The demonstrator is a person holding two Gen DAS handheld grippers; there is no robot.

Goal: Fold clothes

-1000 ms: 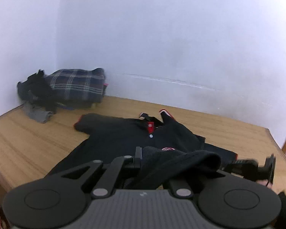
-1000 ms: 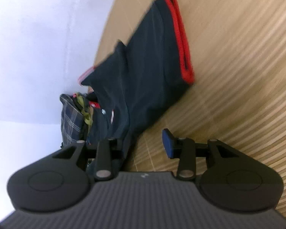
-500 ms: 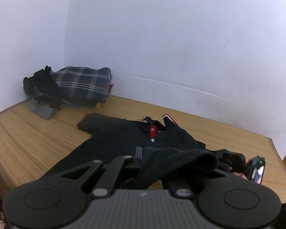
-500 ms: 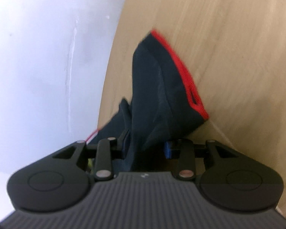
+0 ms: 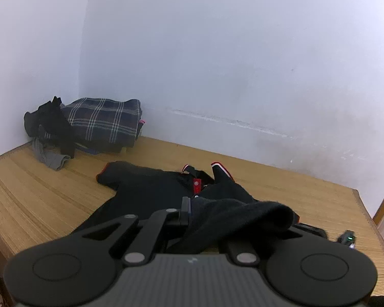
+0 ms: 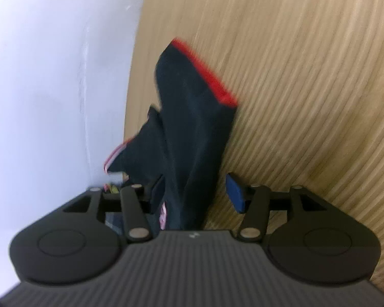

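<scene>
Left wrist view, far left: a pile (image 5: 89, 125) of plaid and dark clothes sits in the corner where mat (image 5: 38, 194) meets wall (image 5: 217, 64), well apart from the work.
Shirt: the dark shirt (image 5: 151, 192) with red trim lies spread on the mat mid-frame, collar toward the wall, one sleeve (image 5: 110, 172) flat to the left.
Left gripper: the left gripper (image 5: 233, 222) has a thick fold of the shirt's lower part draped over and between its fingers; the right finger is buried in cloth, so it looks clamped on the fabric.
Right edge: a small black device (image 5: 348, 238) with a green light rests on the mat.
Right wrist view, shirt: a red-cuffed sleeve (image 6: 192, 117) hangs blurred in front of the mat, the wall at left.
Right gripper: the right gripper (image 6: 195, 194) has cloth running between its fingers, but the blue pad (image 6: 235, 194) stands clear of the fabric, so the fingers are parted, not pinching.
Handling: the shirt should be light, soft and limp; it will sag and bunch wherever unsupported.
Where to hold: probably best pinched at hem corners or shoulder seams, both layers together, so a fold drops straight.
Risk: a single-layer pinch may let the under layer slide.
</scene>
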